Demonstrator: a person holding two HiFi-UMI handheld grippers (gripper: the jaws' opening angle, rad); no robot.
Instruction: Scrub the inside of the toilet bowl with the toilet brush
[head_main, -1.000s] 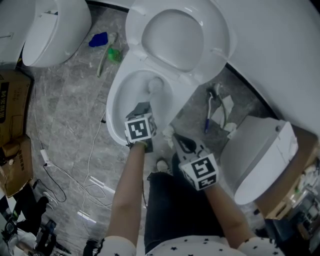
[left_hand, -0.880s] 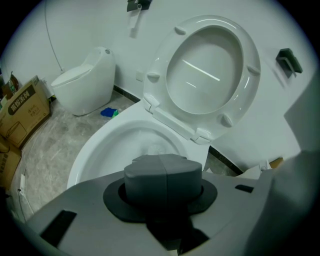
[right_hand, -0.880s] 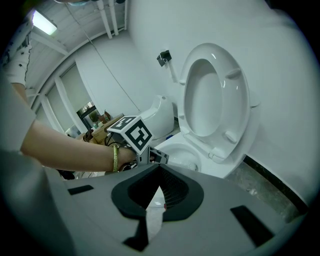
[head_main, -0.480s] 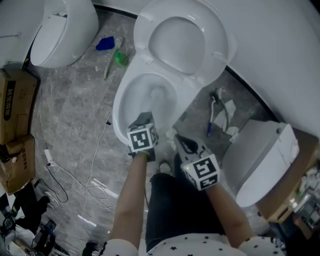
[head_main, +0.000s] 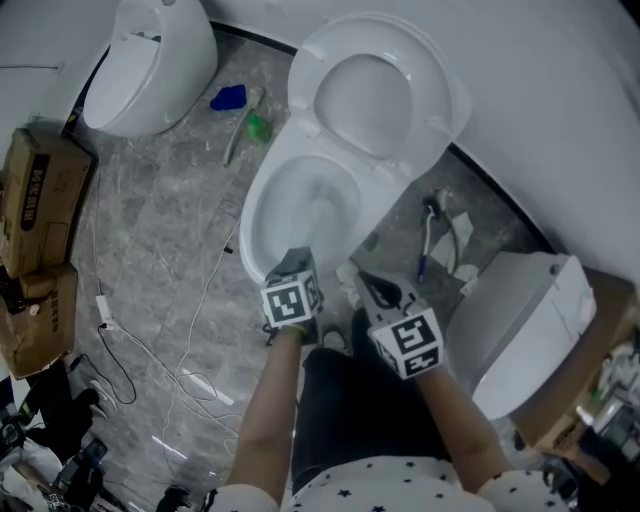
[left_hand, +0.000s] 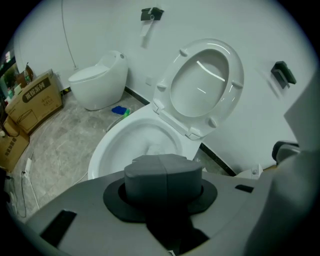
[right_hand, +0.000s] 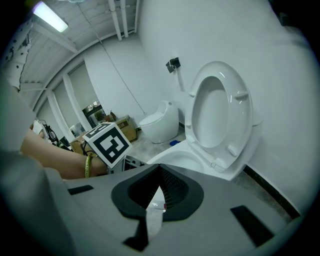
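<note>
The white toilet bowl (head_main: 255, 228) stands open, its lid (head_main: 372, 88) tipped back against the wall. My left gripper (head_main: 293, 262) hovers over the bowl's near rim, shut on the pale toilet brush (head_main: 318, 208), which reaches down into the bowl. In the left gripper view the grey jaws (left_hand: 164, 160) are pressed together and hide the handle; the brush head (left_hand: 154, 148) shows faintly in the bowl (left_hand: 100, 155). My right gripper (head_main: 362, 283) hangs just right of the rim, jaws together, a thin white sliver in their seam (right_hand: 159, 176). The bowl (right_hand: 172, 156) lies ahead of it.
A second toilet (head_main: 155, 55) stands far left, with a blue object (head_main: 228, 98) and a green-handled brush (head_main: 245, 125) on the floor beside it. Cardboard boxes (head_main: 40, 190) and loose cables (head_main: 150, 335) lie left. Another white toilet (head_main: 520, 320) and a blue-handled tool (head_main: 428, 240) are right.
My left gripper has drawn back toward the bowl's near rim, pulling the brush head from the far side to the middle. The right gripper has held its place.
</note>
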